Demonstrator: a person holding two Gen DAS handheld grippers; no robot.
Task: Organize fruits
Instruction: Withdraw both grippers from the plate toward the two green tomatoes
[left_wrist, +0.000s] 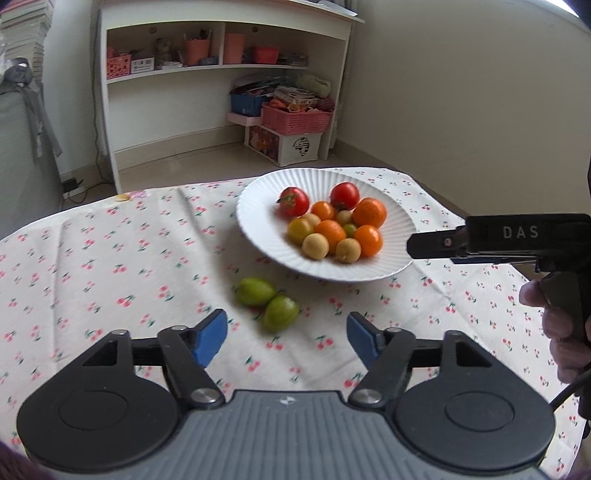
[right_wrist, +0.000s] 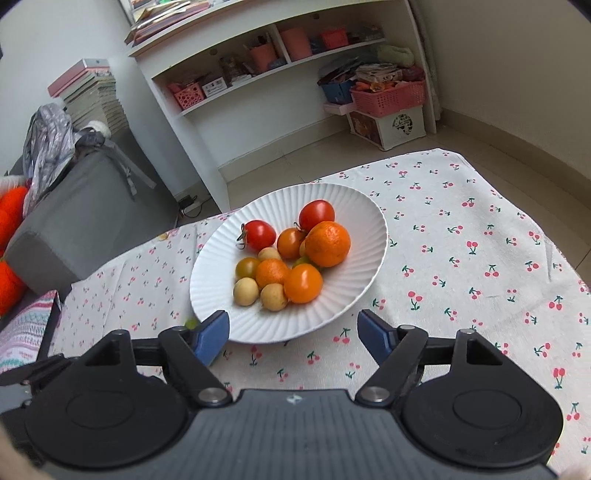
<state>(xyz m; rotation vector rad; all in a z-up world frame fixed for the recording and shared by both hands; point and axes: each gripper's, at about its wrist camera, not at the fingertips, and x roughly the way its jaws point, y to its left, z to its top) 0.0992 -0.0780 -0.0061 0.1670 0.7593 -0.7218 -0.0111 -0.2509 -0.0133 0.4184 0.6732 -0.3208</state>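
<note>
Two green fruits (left_wrist: 266, 302) lay touching on the cherry-print tabletop (left_wrist: 110, 266) just beside the white plate (left_wrist: 258, 199) of tomatoes and oranges, the left tool (left_wrist: 286, 338) spread wide near them, the right tool (right_wrist: 293, 338) likewise spread, both empty.

Left gripper (left_wrist: 287, 341), jaws wide apart: two green fruits (left_wrist: 267, 302) touching each other at 12 o'clock just ahead, bare cherry-print tablecloth (left_wrist: 110, 280) at 9–11 o'clock. White ribbed plate (left_wrist: 258, 236) piled with fruit beyond, at 12–1. Right gripper (left_wrist: 417, 245) juts in at 2 o'clock over the plate rim
</note>
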